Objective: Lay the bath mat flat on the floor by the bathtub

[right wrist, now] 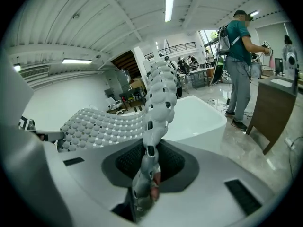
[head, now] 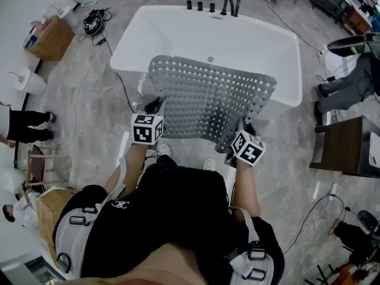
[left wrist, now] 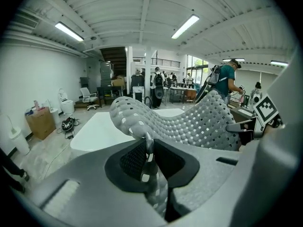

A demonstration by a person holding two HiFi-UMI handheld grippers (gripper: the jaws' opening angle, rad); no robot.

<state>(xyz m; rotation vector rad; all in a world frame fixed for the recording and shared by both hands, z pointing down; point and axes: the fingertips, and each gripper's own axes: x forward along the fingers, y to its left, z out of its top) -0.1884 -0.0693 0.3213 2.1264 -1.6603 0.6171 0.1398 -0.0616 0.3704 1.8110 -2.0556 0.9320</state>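
While the left gripper (left wrist: 147,146) pinches the bath mat (head: 214,97), right gripper (right wrist: 149,159) does too.

It was an open lab hall: around the bathtub (head: 178,34) lay loose cables (head: 93,22) and a cardboard box (head: 50,38), with desks (left wrist: 180,92) beyond.

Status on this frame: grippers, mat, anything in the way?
Left gripper, right gripper shut on bath mat. Held in air by bathtub, off floor. Wearer's shoes underneath.
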